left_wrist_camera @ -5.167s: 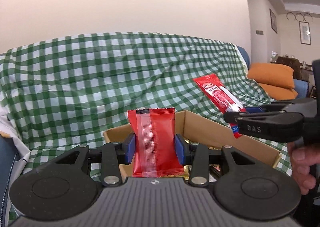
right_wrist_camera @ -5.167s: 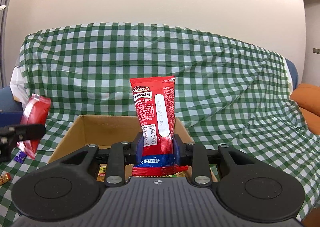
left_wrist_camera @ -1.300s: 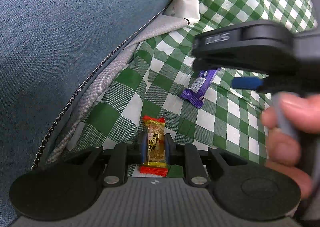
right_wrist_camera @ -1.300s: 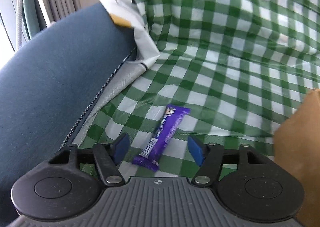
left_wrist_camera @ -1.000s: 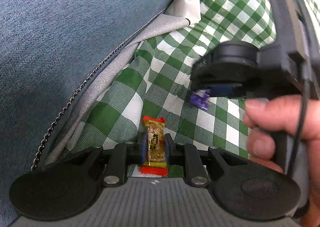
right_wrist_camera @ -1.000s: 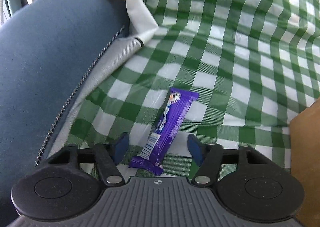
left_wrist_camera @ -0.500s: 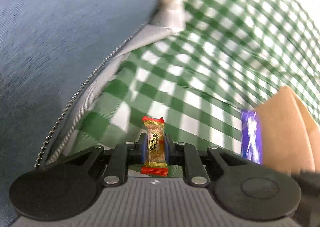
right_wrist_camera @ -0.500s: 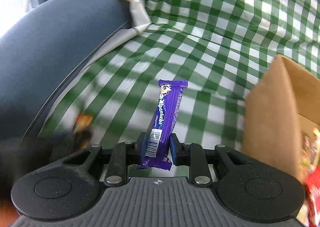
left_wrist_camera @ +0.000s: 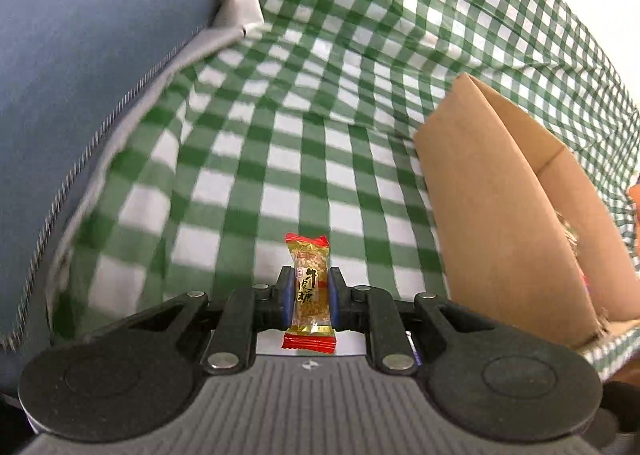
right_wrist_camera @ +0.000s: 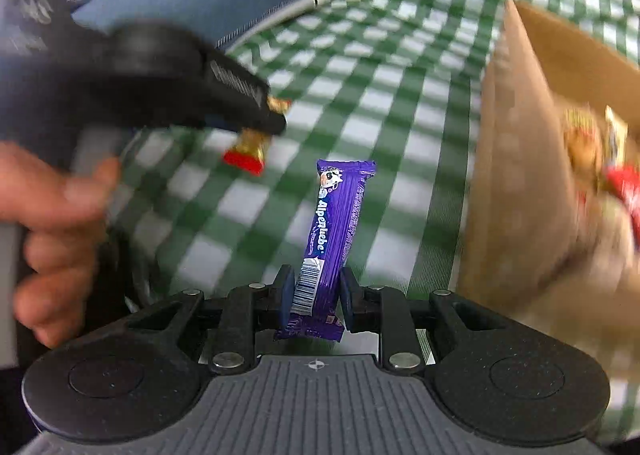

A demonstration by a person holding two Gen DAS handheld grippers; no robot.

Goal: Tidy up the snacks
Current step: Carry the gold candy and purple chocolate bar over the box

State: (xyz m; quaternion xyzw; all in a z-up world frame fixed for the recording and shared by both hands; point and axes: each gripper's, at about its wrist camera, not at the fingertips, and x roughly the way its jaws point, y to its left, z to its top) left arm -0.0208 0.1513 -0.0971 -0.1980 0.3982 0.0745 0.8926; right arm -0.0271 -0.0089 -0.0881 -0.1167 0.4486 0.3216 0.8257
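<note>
My left gripper (left_wrist_camera: 310, 301) has its jaws clamped on a small peanut candy (left_wrist_camera: 309, 293) in a clear-and-gold wrapper with red crimped ends; the candy stands upright between the blue pads, clear of the green checked cloth (left_wrist_camera: 256, 159) below it. My right gripper (right_wrist_camera: 314, 297) has just been closing its jaws, and they now pinch the lower end of a purple chocolate bar (right_wrist_camera: 334, 231), which rises upright out of the grip with its barcode end down by the pads.

From the right wrist view I see the left gripper out to the left, blurred, with a hand (right_wrist_camera: 56, 223) wrapped round its handle and the candy's red end poking out below its tip.

The cardboard box (left_wrist_camera: 516, 215) sits on the cloth to the right in both views, open at the top. Inside it I can make out red and gold wrappers (right_wrist_camera: 600, 163), too smeared to name. A blue cushion (left_wrist_camera: 80, 55) with a zip edge lies along the left, its side overlapped by the cloth.
</note>
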